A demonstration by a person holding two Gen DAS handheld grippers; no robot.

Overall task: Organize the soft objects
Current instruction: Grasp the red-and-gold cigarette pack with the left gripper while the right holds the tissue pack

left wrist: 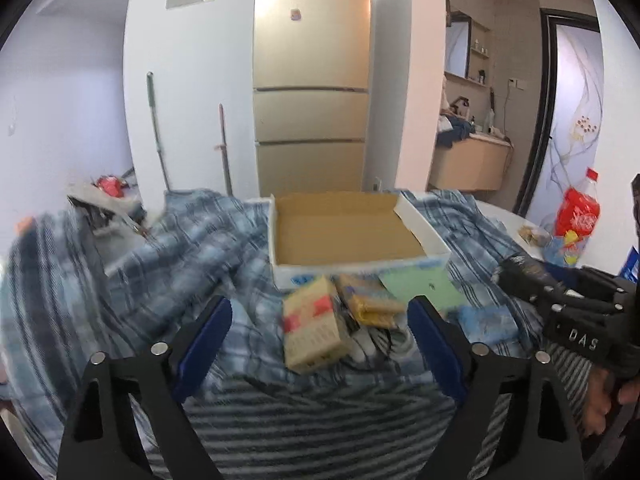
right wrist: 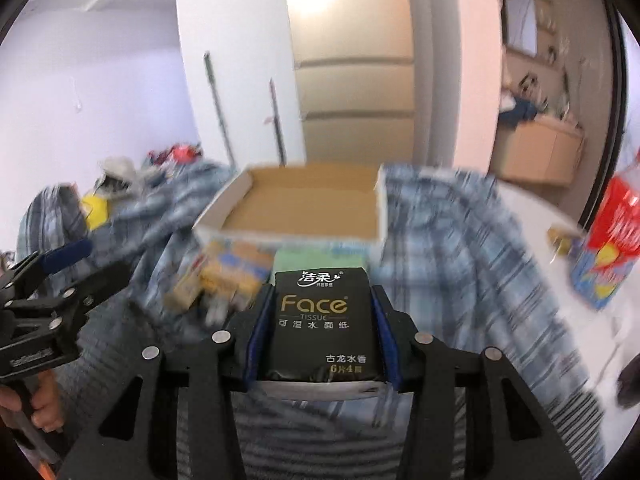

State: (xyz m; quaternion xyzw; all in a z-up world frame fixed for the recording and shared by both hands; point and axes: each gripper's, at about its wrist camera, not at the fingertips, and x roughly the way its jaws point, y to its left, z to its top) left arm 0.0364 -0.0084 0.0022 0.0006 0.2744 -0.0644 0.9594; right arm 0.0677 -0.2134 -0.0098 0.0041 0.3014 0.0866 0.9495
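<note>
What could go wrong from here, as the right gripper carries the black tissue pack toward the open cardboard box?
The right gripper holds the black tissue pack only by its soft sides, so it could slip free. The cardboard box sits on rumpled plaid fabric and may tip when loaded. The open left gripper hovers over the loose packets and could knock them.

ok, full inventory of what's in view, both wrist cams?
cardboard box: 1, white outside, brown inside, open, on the blanket
blanket: 1, blue plaid, covering the surface
tissue pack: 1, black, clamped in the right gripper
small packs: several, beige, yellow, green, blue, piled in front of the box
bottle: 1, red label, far right
fridge: 1, beige, behind
mop handles: 2, against the wall
left gripper: open, over the packs
right gripper: shut on the tissue pack
</note>
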